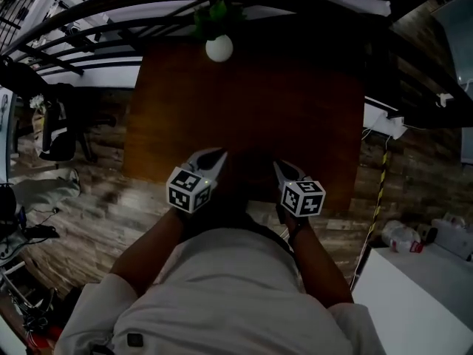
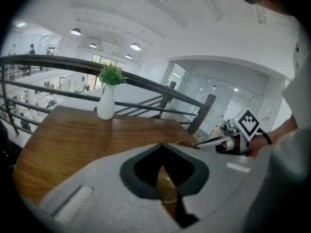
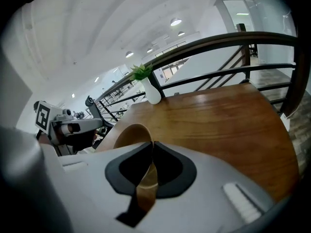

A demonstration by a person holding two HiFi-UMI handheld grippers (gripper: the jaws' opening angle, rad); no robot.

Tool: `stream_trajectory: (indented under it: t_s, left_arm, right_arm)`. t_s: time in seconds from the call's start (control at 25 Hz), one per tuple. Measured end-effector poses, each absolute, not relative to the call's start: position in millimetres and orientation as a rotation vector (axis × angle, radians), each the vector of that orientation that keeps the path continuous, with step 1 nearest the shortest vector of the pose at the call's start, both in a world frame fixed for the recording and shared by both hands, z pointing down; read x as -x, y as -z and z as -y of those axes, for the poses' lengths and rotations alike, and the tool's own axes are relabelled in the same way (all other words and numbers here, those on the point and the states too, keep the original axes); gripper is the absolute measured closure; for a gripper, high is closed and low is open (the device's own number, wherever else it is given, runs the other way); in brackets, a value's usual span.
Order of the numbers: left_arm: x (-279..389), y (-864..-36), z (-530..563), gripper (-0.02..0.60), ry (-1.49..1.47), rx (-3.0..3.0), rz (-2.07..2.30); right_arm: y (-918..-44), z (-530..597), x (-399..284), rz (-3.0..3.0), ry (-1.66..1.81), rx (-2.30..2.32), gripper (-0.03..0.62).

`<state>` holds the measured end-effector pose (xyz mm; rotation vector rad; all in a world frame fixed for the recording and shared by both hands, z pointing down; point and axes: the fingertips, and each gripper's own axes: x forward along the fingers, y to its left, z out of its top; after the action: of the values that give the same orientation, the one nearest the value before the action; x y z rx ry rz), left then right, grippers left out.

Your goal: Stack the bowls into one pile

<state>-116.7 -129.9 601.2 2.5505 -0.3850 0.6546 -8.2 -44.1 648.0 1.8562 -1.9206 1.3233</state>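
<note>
While your left hand-held gripper (image 2: 162, 145) and right hand-held gripper (image 3: 153, 142) each clamped the wooden bowl (image 3: 127, 132) by its rim over the tabletop (image 3: 218, 125), set-down appeared in hand; the next move called for level lowering, then release.

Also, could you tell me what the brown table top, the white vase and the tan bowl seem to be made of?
Brown table top: wood or veneer, satin; grain streaks and soft glare show. White bulbous vase: probably ceramic, smooth and evenly white. Tan round bowl: perhaps wood or bamboo, matte.
</note>
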Motion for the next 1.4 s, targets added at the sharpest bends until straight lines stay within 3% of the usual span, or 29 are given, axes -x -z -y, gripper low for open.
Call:
stream_trajectory:
  t_s: [0.72,0.8,0.92,1.24,1.4]
  left_arm:
    - [120.0,-671.2,125.5,0.577,-0.719,-2.42,0.332]
    - [117.5,-670.0,124.9,0.577,-0.703,-2.423,0.316]
    - [115.4,-669.9,127.1,0.577,-0.704,-2.427,0.31]
    - [115.1,-671.0,129.7,0.577,-0.713,-2.425,0.318]
    - [113.2,-655.1,131.1,0.577,-0.696,-2.449,0.325]
  right_arm:
    - [-730.0,51.0,31.4,1.813,-1.474,-1.71,0.569]
    - [-736.3,49.3,29.2,1.773,-1.467,-1.699,0.525]
    - [-736.8,51.5,27.5,1.764,-1.464,-1.705,0.51]
    - [-732.2,56.7,27.4,1.784,-1.448,-1.702,0.517]
    - [-712.4,59.4,20.9,1.809,-1.377,-1.728,0.553]
